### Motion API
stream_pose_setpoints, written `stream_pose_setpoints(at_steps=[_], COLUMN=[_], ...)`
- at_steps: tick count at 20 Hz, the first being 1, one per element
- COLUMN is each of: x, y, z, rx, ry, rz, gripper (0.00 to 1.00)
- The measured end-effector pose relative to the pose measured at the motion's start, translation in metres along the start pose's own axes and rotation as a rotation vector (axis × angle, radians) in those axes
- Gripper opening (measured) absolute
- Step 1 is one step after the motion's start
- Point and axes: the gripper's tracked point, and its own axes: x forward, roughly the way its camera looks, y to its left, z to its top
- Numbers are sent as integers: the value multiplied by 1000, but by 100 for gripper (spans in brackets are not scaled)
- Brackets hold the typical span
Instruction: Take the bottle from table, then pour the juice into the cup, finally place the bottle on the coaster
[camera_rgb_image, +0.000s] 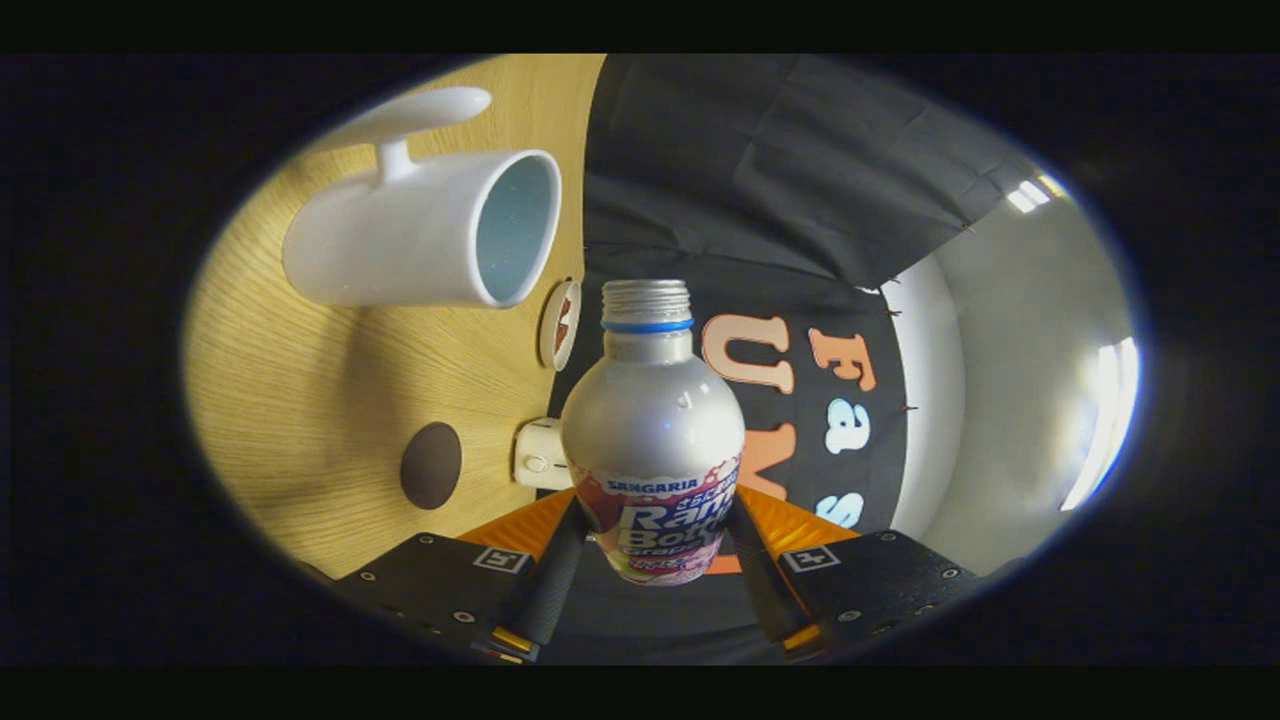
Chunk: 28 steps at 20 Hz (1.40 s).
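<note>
Bottle (652, 440) clamped between fingers (548, 585); cup (425, 235), coaster (431, 464) seen beyond on desk (330, 380); bottle base hidden.

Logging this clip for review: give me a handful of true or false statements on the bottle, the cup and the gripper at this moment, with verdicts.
1. The silver metal bottle sits between the fingers of the gripper, both pressing on it. True.
2. The bottle's threaded neck has a cap on it. False: the neck is bare, with a blue ring below the thread.
3. The white ceramic cup is gripped by the fingers. False: it stands on the wooden table, beyond the fingers.
4. A dark round coaster lies on the table, nothing on it. True.
5. The view is rolled, so the table appears beside the bottle. True.
</note>
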Motion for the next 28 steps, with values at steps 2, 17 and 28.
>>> stream_pose_setpoints(at_steps=[2, 17, 28], x=[-1, 12, 16], y=[-1, -6, -11], z=[0, -3, -3], rx=[-19, -114, -150], ry=[-2, -45, -75], rz=[-4, 22, 1], gripper=[76, 76, 76])
